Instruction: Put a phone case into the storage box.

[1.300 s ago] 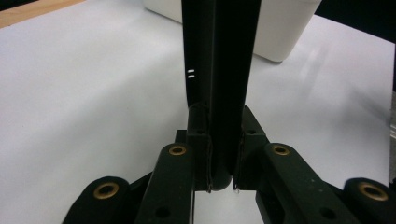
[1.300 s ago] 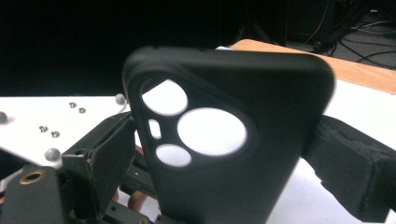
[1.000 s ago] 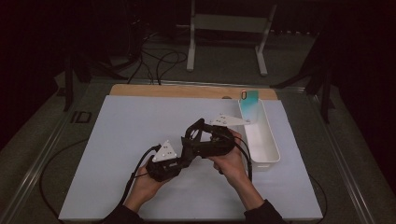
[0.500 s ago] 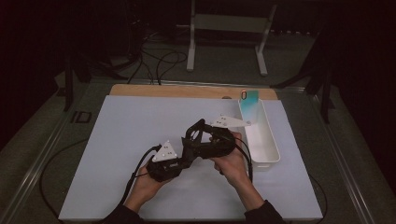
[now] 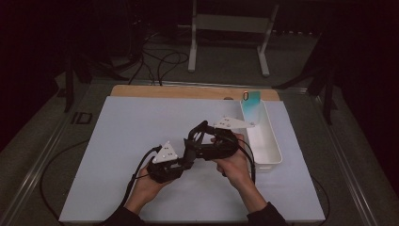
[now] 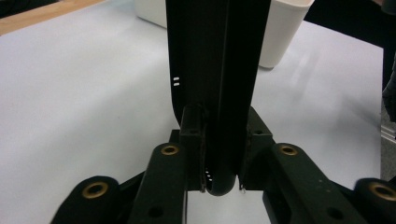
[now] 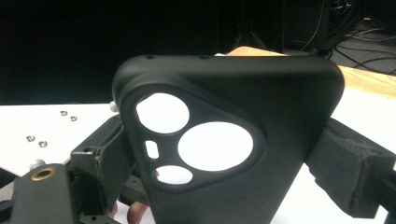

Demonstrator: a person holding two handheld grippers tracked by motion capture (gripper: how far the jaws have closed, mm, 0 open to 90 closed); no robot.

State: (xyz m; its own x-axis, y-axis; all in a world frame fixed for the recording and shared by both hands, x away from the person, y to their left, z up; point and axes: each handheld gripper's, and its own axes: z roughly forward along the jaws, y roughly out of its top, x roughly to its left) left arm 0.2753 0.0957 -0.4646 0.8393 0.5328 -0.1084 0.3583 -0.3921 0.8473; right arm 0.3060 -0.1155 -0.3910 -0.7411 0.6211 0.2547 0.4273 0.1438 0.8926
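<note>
Above the white surface (image 5: 117, 141), I hold a black phone case (image 7: 233, 140) between both grippers: left gripper (image 5: 181, 160) jaws clamp its edge, right gripper (image 5: 200, 141) jaws pinch its sides. Light, flexible, probably grippy; rims suit gripping best.

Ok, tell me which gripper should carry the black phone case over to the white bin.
Probably right: the right gripper sits nearer the white bin, and both it and the left gripper clamp the phone case.

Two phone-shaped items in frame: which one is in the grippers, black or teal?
The black phone case, the one with camera cutouts. Both the left gripper and right gripper clamp it. The teal one stands in the white bin, untouched.
</note>
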